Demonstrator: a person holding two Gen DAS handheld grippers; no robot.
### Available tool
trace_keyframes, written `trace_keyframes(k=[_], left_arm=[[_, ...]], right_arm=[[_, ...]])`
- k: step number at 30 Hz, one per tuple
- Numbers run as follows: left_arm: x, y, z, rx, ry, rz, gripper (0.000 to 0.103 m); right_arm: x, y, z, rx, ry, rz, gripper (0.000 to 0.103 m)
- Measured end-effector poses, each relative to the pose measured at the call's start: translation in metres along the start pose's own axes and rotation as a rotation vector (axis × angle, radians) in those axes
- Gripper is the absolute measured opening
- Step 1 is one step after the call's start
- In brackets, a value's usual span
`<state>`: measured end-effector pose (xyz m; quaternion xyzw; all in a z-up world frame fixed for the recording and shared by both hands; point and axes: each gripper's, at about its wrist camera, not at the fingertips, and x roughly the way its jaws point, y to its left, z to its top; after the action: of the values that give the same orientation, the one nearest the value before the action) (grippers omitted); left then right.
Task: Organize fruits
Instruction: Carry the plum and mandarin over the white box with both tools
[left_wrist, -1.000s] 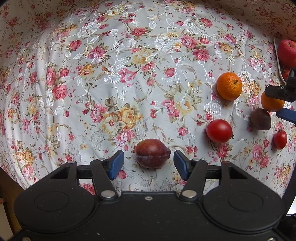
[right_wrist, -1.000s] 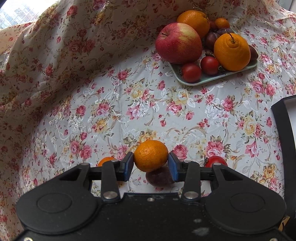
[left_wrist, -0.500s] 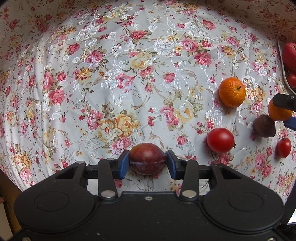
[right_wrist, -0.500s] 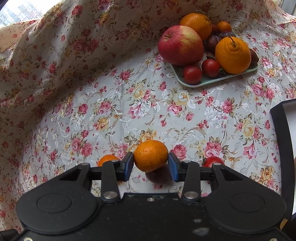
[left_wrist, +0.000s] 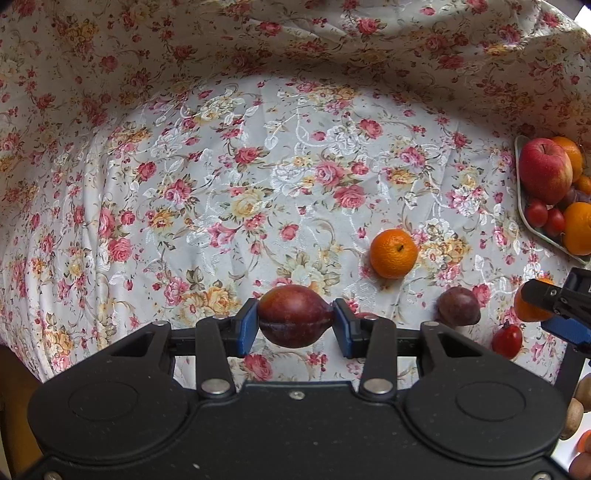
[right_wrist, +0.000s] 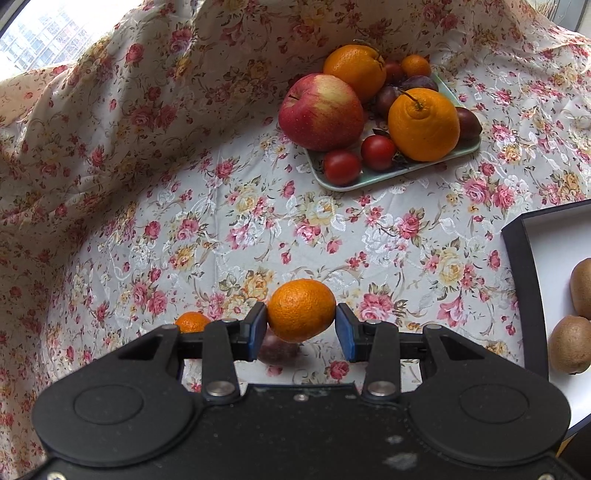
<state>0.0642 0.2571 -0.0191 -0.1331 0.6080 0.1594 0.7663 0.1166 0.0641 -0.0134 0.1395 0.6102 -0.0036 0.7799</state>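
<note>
The left gripper (left_wrist: 295, 326) is clamped on a dark red plum (left_wrist: 294, 315), its blue pads pressing both ends, above the floral tablecloth (left_wrist: 258, 177). The right gripper (right_wrist: 301, 328) is clamped on a small mandarin (right_wrist: 301, 309) — another plum (right_wrist: 277, 350) and a second mandarin (right_wrist: 192, 322) lie on the cloth beneath and to its left. Far right sits a pale green tray (right_wrist: 384, 181) with an apple (right_wrist: 320, 112), oranges and small tomatoes — a dark box (right_wrist: 524, 295) at the right edge holds kiwis (right_wrist: 569, 349).

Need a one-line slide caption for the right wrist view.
Right claw grips a mandarin above the floral cloth; a full fruit tray sits beyond.
</note>
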Motion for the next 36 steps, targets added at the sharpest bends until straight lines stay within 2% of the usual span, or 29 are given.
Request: trace_keyframes(k=[8, 14, 26, 36], left_arm=[[-0.020, -0.064, -0.009, 0.115, -0.010, -0.051, 0.050], [-0.028, -0.117, -0.016, 0.210, -0.011, -0.077, 0.050], [-0.037, -0.203, -0.058, 0.364, -0.010, -0.119, 0.050], [-0.045, -0.271, -0.099, 0.479, -0.027, -0.160, 0.050]], right_arm=[[-0.017, -0.049, 0.009, 0.040, 0.013, -0.024, 0.042], [-0.037, -0.093, 0.017, 0.095, -0.008, -0.025, 0.042], [-0.064, -0.195, 0.029, 0.247, -0.063, -0.098, 0.042], [-0.082, -0.279, 0.020, 0.363, -0.094, -0.159, 0.042]])
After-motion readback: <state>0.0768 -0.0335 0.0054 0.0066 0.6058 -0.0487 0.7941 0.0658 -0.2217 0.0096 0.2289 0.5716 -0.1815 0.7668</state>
